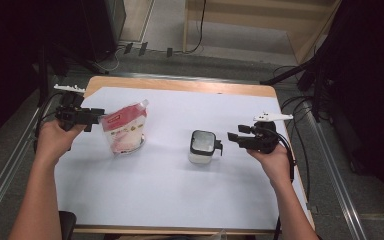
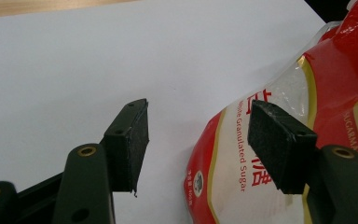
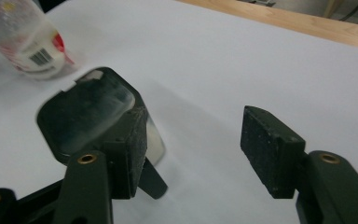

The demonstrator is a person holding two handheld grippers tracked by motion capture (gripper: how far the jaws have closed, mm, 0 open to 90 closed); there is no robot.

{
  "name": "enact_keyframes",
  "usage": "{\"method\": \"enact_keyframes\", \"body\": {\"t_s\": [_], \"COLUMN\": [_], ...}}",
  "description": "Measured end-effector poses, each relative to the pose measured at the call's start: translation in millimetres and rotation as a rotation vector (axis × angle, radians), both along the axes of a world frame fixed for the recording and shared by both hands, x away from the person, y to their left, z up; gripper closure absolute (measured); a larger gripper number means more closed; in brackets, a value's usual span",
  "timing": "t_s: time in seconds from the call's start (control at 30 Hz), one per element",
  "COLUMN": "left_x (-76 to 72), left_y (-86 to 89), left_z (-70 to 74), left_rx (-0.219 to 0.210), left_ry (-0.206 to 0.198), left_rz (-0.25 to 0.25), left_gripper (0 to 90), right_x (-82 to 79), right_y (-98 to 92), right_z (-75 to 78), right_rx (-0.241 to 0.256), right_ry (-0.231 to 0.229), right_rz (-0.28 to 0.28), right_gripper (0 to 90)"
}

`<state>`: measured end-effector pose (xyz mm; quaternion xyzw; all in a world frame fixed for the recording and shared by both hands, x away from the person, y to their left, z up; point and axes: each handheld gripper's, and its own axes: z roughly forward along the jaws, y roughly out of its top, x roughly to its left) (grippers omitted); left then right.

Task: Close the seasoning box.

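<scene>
Left claw (image 1: pixel 98 117) spread wide at the sugar pouch (image 1: pixel 124 127), gripping nothing; right claw (image 1: pixel 233 138) equally wide beside the lidded jar (image 1: pixel 202 146), right of the pouch. Approach step; next, close on each.

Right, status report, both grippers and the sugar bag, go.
Left gripper open at sugar bag, not clamped. Right gripper open beside black-lidded container. Nothing between them.
</scene>
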<state>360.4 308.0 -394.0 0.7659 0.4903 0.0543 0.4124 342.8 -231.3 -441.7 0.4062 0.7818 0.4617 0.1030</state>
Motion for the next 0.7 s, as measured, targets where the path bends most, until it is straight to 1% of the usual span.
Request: {"method": "enact_keyframes", "body": {"t_s": [0.03,0.07,0.1,0.2,0.23,0.27,0.33,0.37,0.43,0.47,0.53,0.67,0.7], "left_x": [-0.1,0.0,0.0,0.2,0.4,0.3,0.0,0.0,0.1,0.4,0.1,0.5,0.5], "left_y": [0.0,0.5,0.7,0.8,1.5,1.4,1.5,1.6,1.8,2.2,1.5,2.1,2.3], "left_z": [-0.2,-0.1,-0.1,-0.9,-1.2,-1.5,-2.2,-2.6,-3.6,-4.1,-5.1,-7.1,-7.4], "left_rx": [0.0,0.002,0.001,-0.005,-0.001,-0.003,-0.006,-0.006,-0.005,-0.002,-0.007,-0.005,-0.01], "left_ry": [0.0,0.004,0.009,0.012,0.01,0.011,0.014,0.014,0.015,0.017,0.023,0.028,0.031], "left_rz": [0.003,0.0,0.0,0.003,-0.004,-0.002,0.005,0.006,0.008,0.001,0.01,0.009,0.009], "left_gripper": [39.3,39.3,39.3,39.2,39.2,39.1,38.9,38.9,38.8,38.7,38.7,38.4,38.4], "right_x": [0.2,1.4,1.6,5.1,6.4,7.2,9.4,10.0,10.7,10.9,10.5,11.9,11.9], "right_y": [-0.6,-2.1,-3.2,-9.3,-11.0,-12.6,-14.9,-16.5,-19.0,-20.4,-21.9,-23.9,-24.3], "right_z": [-2.2,-5.2,-6.6,-12.9,-15.1,-17.0,-21.2,-22.4,-24.3,-24.7,-25.5,-29.4,-30.1], "right_rx": [-0.006,-0.021,-0.026,-0.015,-0.012,-0.013,-0.028,-0.037,-0.029,-0.031,-0.033,-0.038,-0.04], "right_ry": [0.001,-0.012,-0.007,0.002,0.005,0.016,0.028,0.037,0.038,0.037,0.045,0.051,0.057], "right_rz": [-0.014,-0.021,-0.028,-0.042,-0.05,-0.06,-0.076,-0.081,-0.086,-0.088,-0.097,-0.109,-0.114], "right_gripper": [38.5,37.8,37.7,36.2,35.9,35.2,34.6,34.8,34.9,35.0,35.1,35.4,35.7]}}
